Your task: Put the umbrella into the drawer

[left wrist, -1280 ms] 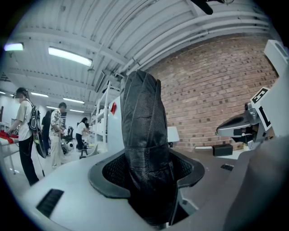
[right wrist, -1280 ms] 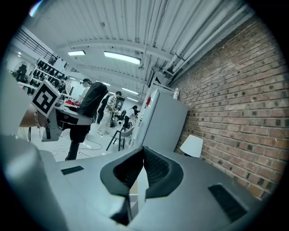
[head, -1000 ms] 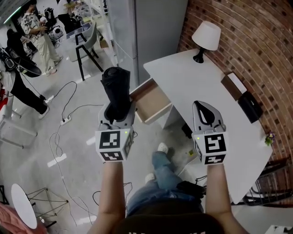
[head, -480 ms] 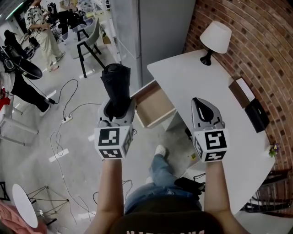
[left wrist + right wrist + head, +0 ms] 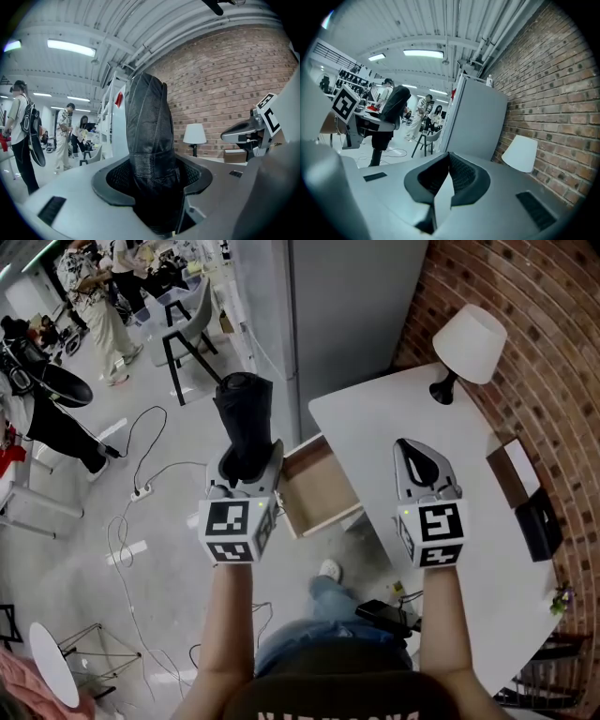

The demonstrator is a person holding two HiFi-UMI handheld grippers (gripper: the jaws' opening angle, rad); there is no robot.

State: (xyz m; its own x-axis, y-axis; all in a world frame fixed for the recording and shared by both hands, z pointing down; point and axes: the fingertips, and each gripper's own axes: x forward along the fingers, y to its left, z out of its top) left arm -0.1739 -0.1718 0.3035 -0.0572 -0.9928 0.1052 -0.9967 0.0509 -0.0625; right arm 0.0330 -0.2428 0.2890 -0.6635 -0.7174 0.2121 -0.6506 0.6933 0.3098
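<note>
A black folded umbrella (image 5: 242, 418) stands upright in my left gripper (image 5: 246, 460), whose jaws are shut on its lower part. In the left gripper view the umbrella (image 5: 150, 140) fills the gap between the pads. The open drawer (image 5: 319, 488), with a pale wooden inside, sticks out of the white table (image 5: 394, 418) just right of the left gripper and below it. My right gripper (image 5: 419, 454) hovers over the table, shut and holding nothing. Its jaws meet in a line in the right gripper view (image 5: 447, 176).
A white lamp (image 5: 467, 338) stands at the table's far end by the brick wall. A brown box (image 5: 514, 470) and a black box (image 5: 539, 526) lie at the table's right edge. A grey cabinet (image 5: 347, 306), a chair (image 5: 187, 334), floor cables (image 5: 141, 488) and people are behind.
Both grippers have travelled level across the room with the umbrella still held. The table and drawer have slid down and right in the head view. Neither gripper's jaws have changed.
</note>
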